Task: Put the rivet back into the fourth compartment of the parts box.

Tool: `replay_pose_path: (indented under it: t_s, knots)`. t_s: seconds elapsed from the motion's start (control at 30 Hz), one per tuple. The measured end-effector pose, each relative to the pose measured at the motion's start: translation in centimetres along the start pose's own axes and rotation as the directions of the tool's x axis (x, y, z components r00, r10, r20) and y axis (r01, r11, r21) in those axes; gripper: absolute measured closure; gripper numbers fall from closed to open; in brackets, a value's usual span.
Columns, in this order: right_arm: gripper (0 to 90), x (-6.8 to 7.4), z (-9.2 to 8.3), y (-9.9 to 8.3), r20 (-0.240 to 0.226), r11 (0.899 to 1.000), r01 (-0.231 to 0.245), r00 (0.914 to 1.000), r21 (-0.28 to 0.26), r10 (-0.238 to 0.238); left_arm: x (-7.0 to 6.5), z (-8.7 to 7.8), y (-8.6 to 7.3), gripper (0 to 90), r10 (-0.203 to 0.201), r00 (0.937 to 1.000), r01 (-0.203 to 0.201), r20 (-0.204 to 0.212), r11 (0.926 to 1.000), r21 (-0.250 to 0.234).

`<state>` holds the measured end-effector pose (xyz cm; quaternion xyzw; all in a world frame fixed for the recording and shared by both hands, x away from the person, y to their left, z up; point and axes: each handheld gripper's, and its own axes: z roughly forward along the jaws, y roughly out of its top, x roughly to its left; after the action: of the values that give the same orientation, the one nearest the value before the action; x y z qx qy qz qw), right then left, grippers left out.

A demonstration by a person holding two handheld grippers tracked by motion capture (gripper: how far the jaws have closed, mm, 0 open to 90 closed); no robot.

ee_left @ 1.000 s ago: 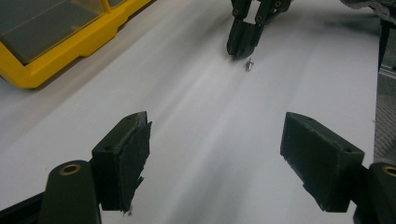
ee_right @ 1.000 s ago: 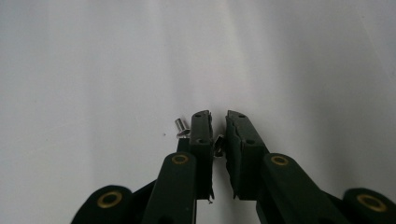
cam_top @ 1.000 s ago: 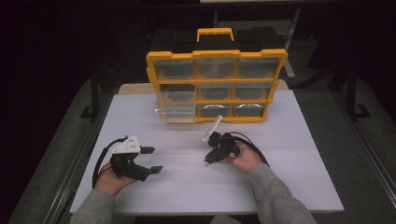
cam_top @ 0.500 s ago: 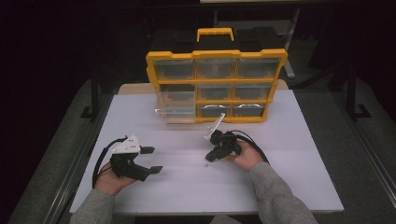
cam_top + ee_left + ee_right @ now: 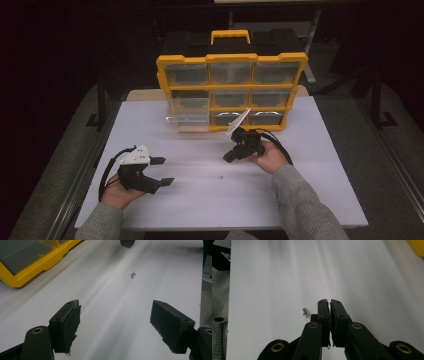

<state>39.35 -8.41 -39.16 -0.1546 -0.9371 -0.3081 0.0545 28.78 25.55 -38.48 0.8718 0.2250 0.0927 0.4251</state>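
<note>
A small silver screw (image 5: 220, 177) (image 5: 133, 275) (image 5: 305, 312) lies alone on the white table (image 5: 310, 200). My right gripper (image 5: 228, 157) (image 5: 329, 302) hovers just above and behind it, tips pointing down-left. Its jaws are shut and nothing shows between them. The screw rests on the table just left of its tips, apart from them. My left gripper (image 5: 164, 171) (image 5: 115, 322) rests at the front left with its jaws wide open and nothing between them; the screw lies well ahead of it.
A yellow organizer box (image 5: 231, 60) (image 5: 30, 267) with clear drawers stands upright at the back of the table. Its lower left drawer (image 5: 187, 117) is pulled out toward me. Dark floor and metal rails border the table on both sides.
My right gripper has lifted a little off the table and drawn back toward the organizer. The screw now lies in plain sight on the table. The left gripper has not moved.
</note>
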Motion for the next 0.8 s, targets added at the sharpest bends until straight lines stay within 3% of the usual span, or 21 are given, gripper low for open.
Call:
replay_pose_path:
  t_s: [0.6, 0.8]
  knots:
    - [85.6, -1.1, -4.1, 3.1, 0.016, 1.000, 0.023, 0.9996, -0.020, -0.022, 0.0, 0.0, -0.1, 23.5, -0.008, 1.0000, 0.008, 0.003, 0.9999, -0.006]
    - [85.6, -1.4, -5.3, 4.1, 0.023, 0.999, 0.029, 0.9993, -0.036, -0.028, 0.2, -0.2, -0.1, 23.5, 0.006, 1.0000, -0.006, -0.001, 1.0000, -0.001]
